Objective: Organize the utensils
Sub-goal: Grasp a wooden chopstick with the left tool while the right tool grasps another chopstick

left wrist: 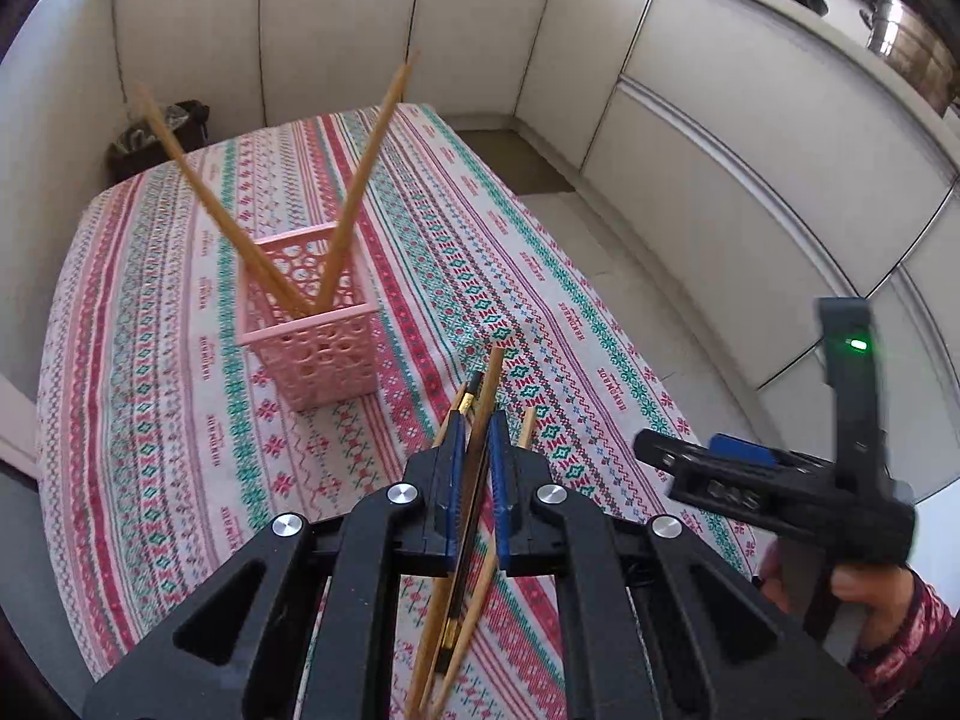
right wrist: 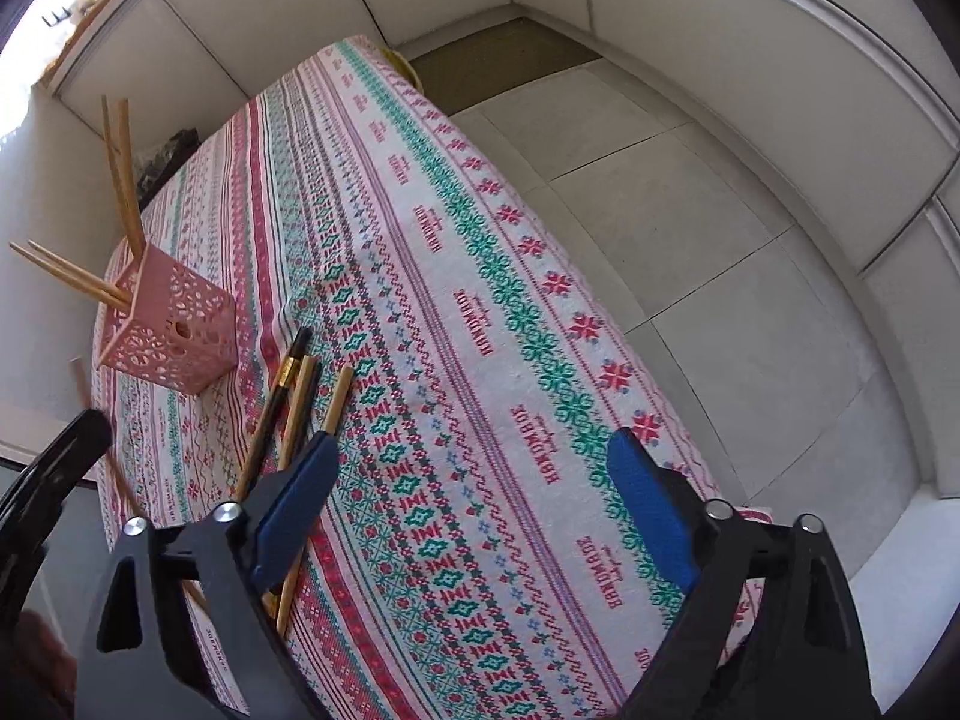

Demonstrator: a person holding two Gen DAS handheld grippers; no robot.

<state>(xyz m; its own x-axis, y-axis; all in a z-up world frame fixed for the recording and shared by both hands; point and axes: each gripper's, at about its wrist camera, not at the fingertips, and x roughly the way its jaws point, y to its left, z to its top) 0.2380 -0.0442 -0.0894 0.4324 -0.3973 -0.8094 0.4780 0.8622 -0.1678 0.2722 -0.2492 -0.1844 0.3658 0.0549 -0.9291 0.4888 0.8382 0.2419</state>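
Observation:
A pink perforated basket stands on the patterned tablecloth with several wooden chopsticks leaning out of it. My left gripper is shut on a wooden chopstick, lifted above the cloth and nearer than the basket. Below it lie a black chopstick with gold bands and two wooden chopsticks. My right gripper is open over bare cloth with nothing between its blue pads. Its left finger hangs over the loose chopsticks.
The table ends at the right over a tiled floor. White cabinet fronts ring the room. A black-lined bin stands behind the table's far corner. A metal pot sits on the counter at the upper right. A hand holds the right gripper.

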